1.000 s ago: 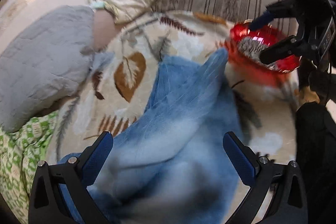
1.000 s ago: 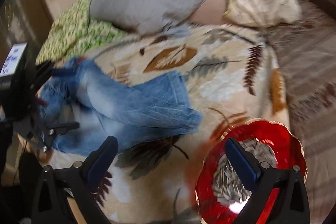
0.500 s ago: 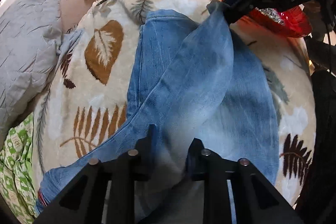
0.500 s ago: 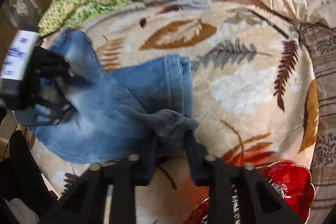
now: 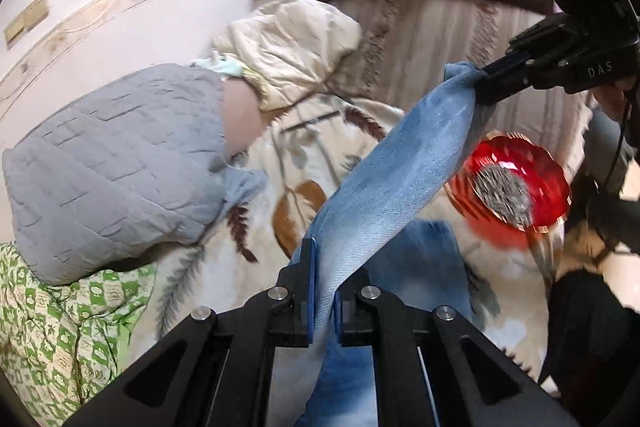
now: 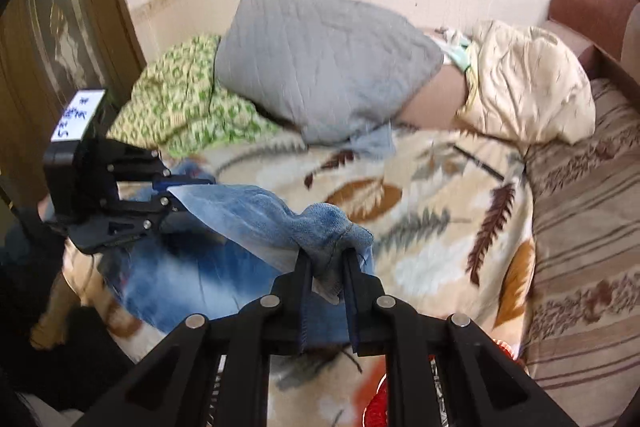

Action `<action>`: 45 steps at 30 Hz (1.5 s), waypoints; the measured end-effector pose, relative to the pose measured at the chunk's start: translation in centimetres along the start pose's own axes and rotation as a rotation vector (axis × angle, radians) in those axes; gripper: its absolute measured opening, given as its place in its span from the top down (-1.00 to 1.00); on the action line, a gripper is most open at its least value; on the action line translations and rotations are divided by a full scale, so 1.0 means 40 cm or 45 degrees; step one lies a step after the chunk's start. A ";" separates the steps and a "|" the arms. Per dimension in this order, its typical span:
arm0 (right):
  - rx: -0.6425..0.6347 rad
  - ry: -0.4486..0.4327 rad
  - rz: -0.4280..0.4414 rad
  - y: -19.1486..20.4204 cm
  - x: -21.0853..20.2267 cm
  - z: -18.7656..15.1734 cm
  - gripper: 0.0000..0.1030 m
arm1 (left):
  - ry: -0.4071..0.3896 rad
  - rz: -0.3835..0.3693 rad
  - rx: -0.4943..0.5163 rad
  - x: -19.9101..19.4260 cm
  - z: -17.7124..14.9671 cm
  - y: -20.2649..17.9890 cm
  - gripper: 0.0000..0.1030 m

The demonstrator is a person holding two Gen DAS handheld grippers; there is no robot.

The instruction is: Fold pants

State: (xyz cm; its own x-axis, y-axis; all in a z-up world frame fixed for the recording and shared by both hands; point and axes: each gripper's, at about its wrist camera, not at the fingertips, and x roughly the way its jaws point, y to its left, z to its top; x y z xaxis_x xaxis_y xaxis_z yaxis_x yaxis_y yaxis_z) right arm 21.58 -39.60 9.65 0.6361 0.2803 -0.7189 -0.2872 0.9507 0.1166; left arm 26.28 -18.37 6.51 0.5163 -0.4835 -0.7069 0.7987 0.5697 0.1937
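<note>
Blue denim pants (image 5: 392, 187) hang stretched in the air above a leaf-patterned blanket (image 5: 312, 131). My left gripper (image 5: 324, 291) is shut on one end of the raised leg. My right gripper (image 6: 326, 267) is shut on the bunched other end (image 6: 324, 223). Each gripper shows in the other's view: the right one (image 5: 484, 83) at upper right, the left one (image 6: 172, 195) at left. The rest of the pants (image 6: 180, 279) sags down onto the blanket.
A red bowl of seeds (image 5: 512, 183) stands on the blanket at the right. A grey quilted pillow (image 6: 320, 63), a cream pillow (image 6: 528, 79) and a green patterned cloth (image 6: 180, 95) lie at the back. A striped cover (image 6: 584, 227) lies at the right.
Both grippers went from open to shut on the pants, then lifted them off the blanket. The denim leg now stretches in the air between them.
</note>
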 end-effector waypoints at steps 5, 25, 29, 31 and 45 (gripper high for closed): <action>0.053 0.154 -0.131 -0.091 0.179 0.096 0.69 | 0.137 0.010 -0.070 0.201 0.027 0.055 0.83; 0.458 0.185 -0.014 -0.101 0.234 -0.182 -0.43 | 0.201 -0.067 -0.242 0.209 -0.091 0.008 -0.79; 0.551 0.185 0.003 -0.050 0.244 -0.263 -0.43 | 0.296 -0.141 -0.384 0.268 -0.085 0.015 -0.79; 0.602 0.179 -0.024 -0.040 0.259 -0.295 -0.42 | 0.359 -0.186 -0.473 0.322 -0.070 0.026 -0.79; 0.897 0.149 -0.086 -0.112 0.415 -0.354 0.38 | 0.550 -0.404 -0.544 0.622 -0.044 -0.015 -0.58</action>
State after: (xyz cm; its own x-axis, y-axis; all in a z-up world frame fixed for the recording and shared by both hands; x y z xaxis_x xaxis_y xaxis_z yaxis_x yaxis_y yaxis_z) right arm 23.28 -41.07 -12.51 0.5438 0.2393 -0.8043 0.3057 0.8361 0.4555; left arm 38.10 -29.57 -12.38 0.0369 -0.4126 -0.9102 0.6534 0.6991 -0.2904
